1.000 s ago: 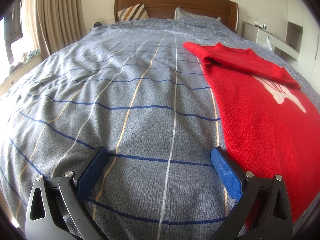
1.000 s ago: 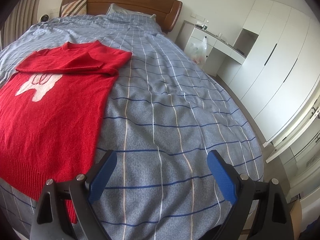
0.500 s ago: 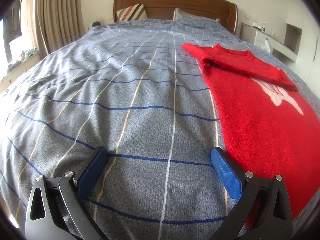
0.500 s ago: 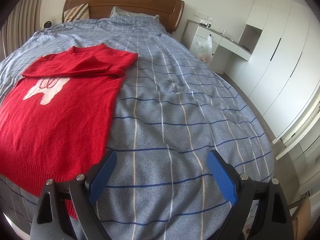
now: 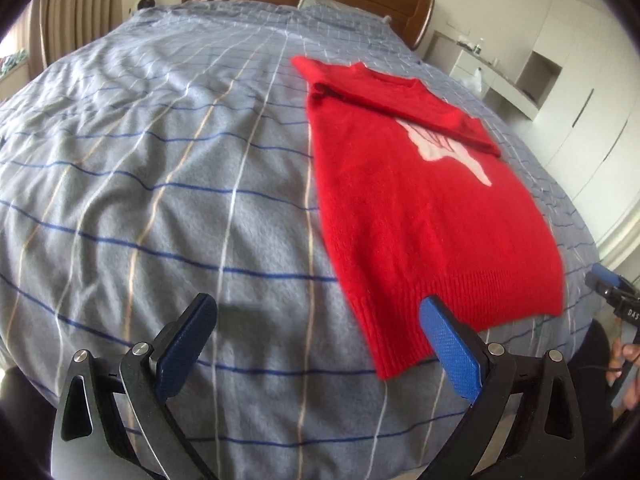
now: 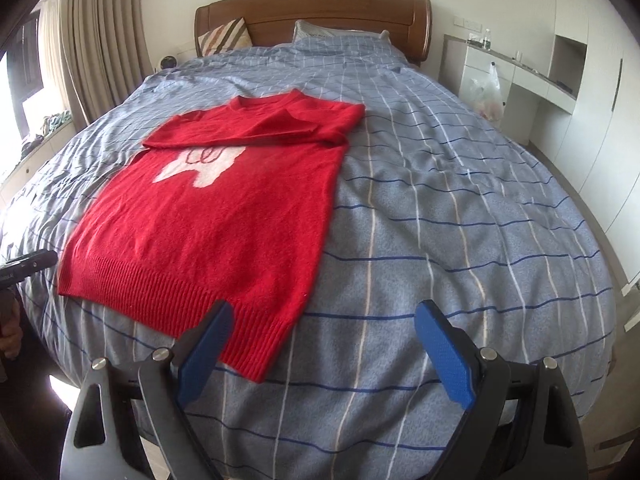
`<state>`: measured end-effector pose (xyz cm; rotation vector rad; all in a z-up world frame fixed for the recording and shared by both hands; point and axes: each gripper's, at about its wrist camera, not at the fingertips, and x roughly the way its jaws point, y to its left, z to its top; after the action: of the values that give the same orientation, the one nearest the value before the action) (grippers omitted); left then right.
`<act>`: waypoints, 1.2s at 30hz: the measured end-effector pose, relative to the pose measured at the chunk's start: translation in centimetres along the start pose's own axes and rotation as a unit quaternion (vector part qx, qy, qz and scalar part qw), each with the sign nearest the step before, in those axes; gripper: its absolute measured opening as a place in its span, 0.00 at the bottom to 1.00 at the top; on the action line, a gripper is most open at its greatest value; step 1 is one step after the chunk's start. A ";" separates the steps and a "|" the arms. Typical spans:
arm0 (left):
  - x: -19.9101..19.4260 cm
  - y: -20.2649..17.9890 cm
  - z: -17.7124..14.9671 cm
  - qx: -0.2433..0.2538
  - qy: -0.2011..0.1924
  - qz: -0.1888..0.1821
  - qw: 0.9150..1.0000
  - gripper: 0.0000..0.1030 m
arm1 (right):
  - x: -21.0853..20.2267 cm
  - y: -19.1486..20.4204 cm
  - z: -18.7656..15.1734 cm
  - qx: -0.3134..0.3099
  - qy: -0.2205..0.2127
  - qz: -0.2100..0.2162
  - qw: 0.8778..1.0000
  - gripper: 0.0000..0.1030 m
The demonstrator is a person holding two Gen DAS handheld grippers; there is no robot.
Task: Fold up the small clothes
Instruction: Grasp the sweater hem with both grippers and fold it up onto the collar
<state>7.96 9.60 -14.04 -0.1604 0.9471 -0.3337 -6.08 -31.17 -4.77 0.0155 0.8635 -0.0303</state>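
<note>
Both wrist views had swung toward the sweater since a second earlier: the left camera, which had only the garment's edge at frame right, now took in the whole hem, and the right camera had the sweater nearly centred instead of off to the left. Left gripper (image 5: 318, 344) had its blue pads (image 5: 186, 346) spread wide with nothing between them, the right-hand pad sitting over the hem's near corner but, as far as I could tell, above it rather than touching. Right gripper (image 6: 322, 354) was likewise wide and empty, its left pad (image 6: 206, 350) overlapping the opposite hem corner in view. That split looked deliberate: one gripper per bottom corner, jaws pre-opened to take the thick ribbed hem (image 6: 172, 292). Red sweater (image 6: 224, 208) lay flat, front up, on the striped duvet (image 6: 460, 216), on the left gripper's right and the right gripper's left, neck toward the headboard (image 6: 320, 16). Both sleeves (image 6: 256, 128) were already folded across the chest, so my read was the body fold came next, hem up toward the collar. Each gripper showed at the edge of the other's view, flanking the garment. Pillows (image 6: 224, 36), curtain (image 6: 100, 40) and desk (image 6: 520, 76) sat well clear and didn't matter.
</note>
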 end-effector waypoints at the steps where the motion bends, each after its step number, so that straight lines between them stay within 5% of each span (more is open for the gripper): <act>1: 0.4 -0.3 -0.3 -0.007 0.009 -0.007 1.000 0.96 | 0.3 0.2 -0.1 0.007 0.006 0.017 1.000 0.88; 5: 1.7 -2.1 -0.7 0.010 0.027 0.001 1.000 0.75 | 1.5 0.9 -1.0 0.042 0.028 0.089 0.995 0.88; 7: 2.1 -2.3 -0.4 0.005 0.032 0.002 0.999 0.65 | 2.4 1.1 -1.5 0.060 0.041 0.111 0.991 0.79; 9: 2.5 -2.1 -0.2 -0.011 0.040 0.000 0.999 0.49 | 3.8 1.2 -2.0 0.079 0.061 0.134 0.986 0.47; 10: 2.6 -2.1 -0.1 -0.015 0.044 -0.005 0.999 0.32 | 4.6 1.2 -2.2 0.089 0.074 0.147 0.982 0.41; 12: 2.7 -2.3 -0.1 -0.011 0.054 -0.014 0.998 0.04 | 5.6 1.3 -2.4 0.101 0.094 0.156 0.978 0.04; 18: -0.3 -1.9 -0.2 -0.031 0.026 -0.049 0.998 0.02 | 3.3 -0.9 -2.6 0.125 0.100 0.160 0.974 0.04; 23: -2.7 -1.7 4.1 -0.068 -0.032 -0.102 0.992 0.01 | 1.3 -2.9 -0.5 0.185 0.047 0.214 0.958 0.04; 31: 2.6 -2.6 19.0 -0.061 -0.073 -0.088 0.992 0.02 | 5.6 -4.1 14.1 0.146 -0.067 0.214 0.963 0.04; 36: 10.3 -1.7 26.4 -0.086 -0.050 -0.053 0.994 0.02 | 13.6 -5.2 23.1 0.146 -0.071 0.197 0.967 0.04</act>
<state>34.67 4.18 -6.21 -0.3817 0.8703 -0.3385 20.07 -37.27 -0.09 0.4563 0.6947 0.2125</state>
